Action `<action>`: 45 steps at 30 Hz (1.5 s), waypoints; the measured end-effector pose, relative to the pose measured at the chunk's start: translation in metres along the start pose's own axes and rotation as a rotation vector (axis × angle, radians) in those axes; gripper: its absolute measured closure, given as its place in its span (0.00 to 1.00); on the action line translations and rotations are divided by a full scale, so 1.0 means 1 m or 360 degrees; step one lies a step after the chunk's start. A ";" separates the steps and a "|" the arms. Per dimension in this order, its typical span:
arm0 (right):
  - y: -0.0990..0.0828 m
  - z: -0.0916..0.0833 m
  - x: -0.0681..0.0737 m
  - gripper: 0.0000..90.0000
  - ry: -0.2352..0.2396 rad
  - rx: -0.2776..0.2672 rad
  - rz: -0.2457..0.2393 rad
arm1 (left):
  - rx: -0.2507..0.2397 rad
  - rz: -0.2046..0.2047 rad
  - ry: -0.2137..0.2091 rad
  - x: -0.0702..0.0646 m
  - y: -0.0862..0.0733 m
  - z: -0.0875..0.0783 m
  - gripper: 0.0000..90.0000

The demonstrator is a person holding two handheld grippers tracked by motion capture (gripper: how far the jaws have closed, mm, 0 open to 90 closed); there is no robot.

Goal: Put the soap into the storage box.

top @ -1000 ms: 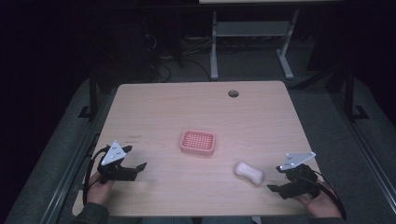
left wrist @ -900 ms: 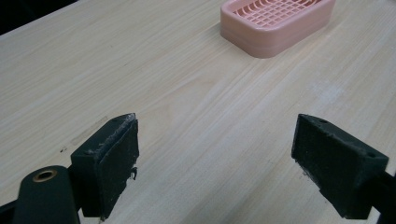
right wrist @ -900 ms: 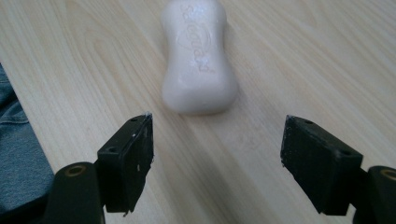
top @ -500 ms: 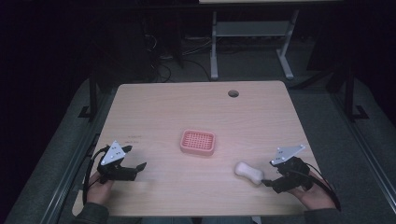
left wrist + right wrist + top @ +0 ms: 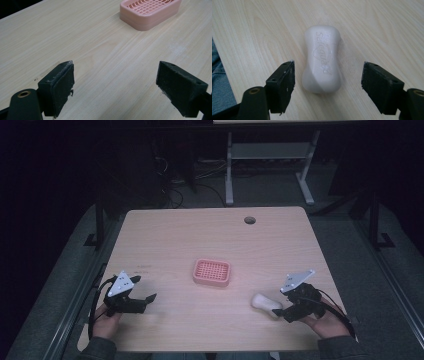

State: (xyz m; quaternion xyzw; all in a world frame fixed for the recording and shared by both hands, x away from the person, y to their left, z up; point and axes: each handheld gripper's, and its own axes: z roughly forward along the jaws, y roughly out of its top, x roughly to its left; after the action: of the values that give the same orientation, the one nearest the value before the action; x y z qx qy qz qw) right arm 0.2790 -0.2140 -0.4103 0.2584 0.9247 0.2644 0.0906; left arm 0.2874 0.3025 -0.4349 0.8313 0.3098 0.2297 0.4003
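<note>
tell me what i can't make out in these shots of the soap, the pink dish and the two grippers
- Soap bar: its underside is hidden against the table; in the right gripper view the embossed name is soft, its last letters unreadable.
- Pink soap dish: its far end is cut off by the top edge of the left gripper view.
- Right gripper: in the high view it is too small and dark to tell whether a fingertip touches the soap.
- Left gripper: its hand is partly cut off by the bottom edge.
</note>
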 end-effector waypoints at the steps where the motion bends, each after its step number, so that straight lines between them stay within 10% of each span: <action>1: 0.000 0.000 0.000 0.29 0.0000 0.0000 0.0000 | 0.0000 0.0000 0.0000 0.000 0.000 0.000 0.16; 45: 0.009 0.048 -0.002 0.50 0.0065 0.0104 -0.0010 | 0.0000 0.0000 0.0000 0.000 0.000 0.000 0.16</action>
State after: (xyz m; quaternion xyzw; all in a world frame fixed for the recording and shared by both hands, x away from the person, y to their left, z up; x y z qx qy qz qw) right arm 0.2988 -0.1871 -0.4458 0.2528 0.9354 0.2389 0.0639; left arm 0.2876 0.3026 -0.4349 0.8313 0.3098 0.2296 0.4003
